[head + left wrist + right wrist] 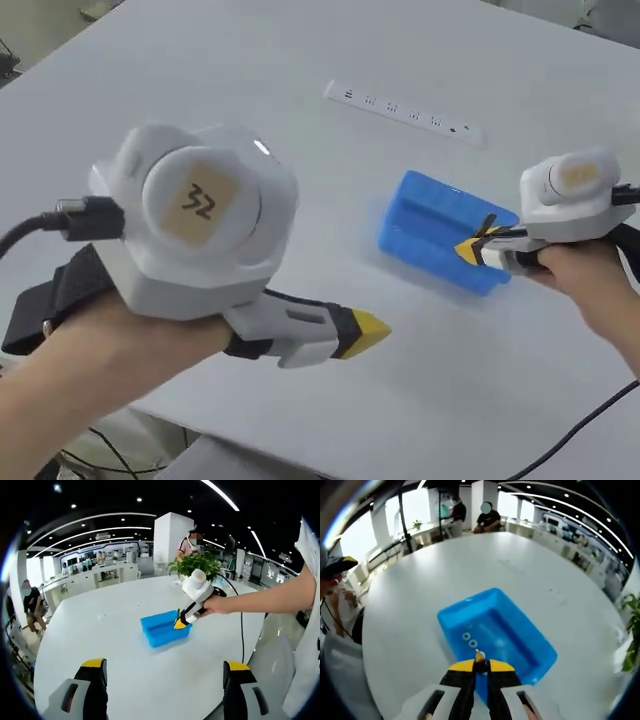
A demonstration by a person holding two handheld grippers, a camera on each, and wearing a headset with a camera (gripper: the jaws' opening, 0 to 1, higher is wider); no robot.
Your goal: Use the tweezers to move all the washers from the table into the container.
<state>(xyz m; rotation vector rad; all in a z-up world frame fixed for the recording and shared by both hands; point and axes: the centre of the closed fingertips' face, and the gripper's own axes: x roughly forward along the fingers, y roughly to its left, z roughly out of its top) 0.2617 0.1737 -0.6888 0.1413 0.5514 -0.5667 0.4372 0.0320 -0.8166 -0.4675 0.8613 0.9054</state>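
Blue container [520, 645] is sitting right of centre on the white table [420, 580], two washers [466, 636] lying inside. The right gripper [480, 666], clamping the tweezers [479, 654] by the right rim, is risking an outside drop, and the left gripper [164, 665] is hovering wide, empty.

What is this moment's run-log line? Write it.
left gripper: open, above table | right gripper: shut on tweezers, above container | washers: seen inside container
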